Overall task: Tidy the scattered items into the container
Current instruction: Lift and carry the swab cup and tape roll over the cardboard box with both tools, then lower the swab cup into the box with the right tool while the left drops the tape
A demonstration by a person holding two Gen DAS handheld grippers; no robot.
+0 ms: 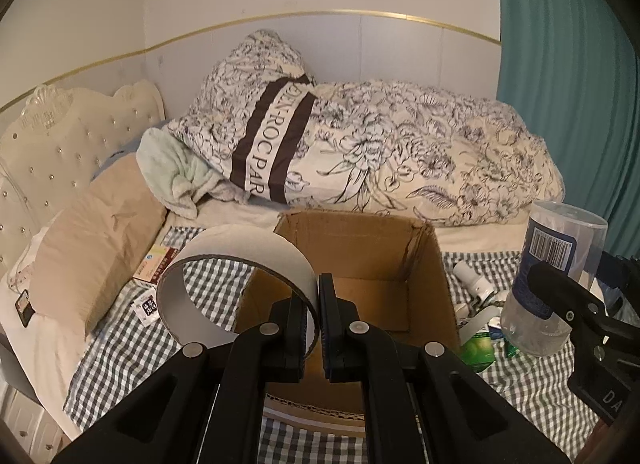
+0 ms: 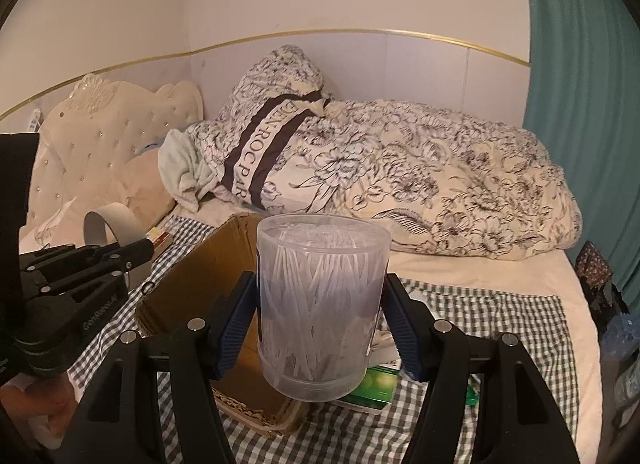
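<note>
An open cardboard box [image 1: 360, 236] [image 2: 188, 276] stands on a checked cloth on the bed. My left gripper [image 1: 314, 304] [image 2: 144, 250] is shut on the rim of a white tape ring [image 1: 240, 260] [image 2: 114, 223], held above the box's left edge. My right gripper [image 2: 320, 324] [image 1: 536, 276] is shut on a clear round tub of cotton swabs [image 2: 322, 304] [image 1: 554, 276], held upright to the right of the box. Small items lie on the cloth right of the box: a white bottle [image 1: 474, 282] and a green packet [image 1: 478, 348] [image 2: 372, 384].
A medicine box [image 1: 158, 266] and a small sachet [image 1: 148, 306] lie left of the cardboard box, beside a beige pillow [image 1: 92, 248]. A floral duvet [image 1: 400, 147] is heaped behind. A tufted headboard [image 1: 60, 143] stands at left, a teal curtain [image 1: 568, 63] at right.
</note>
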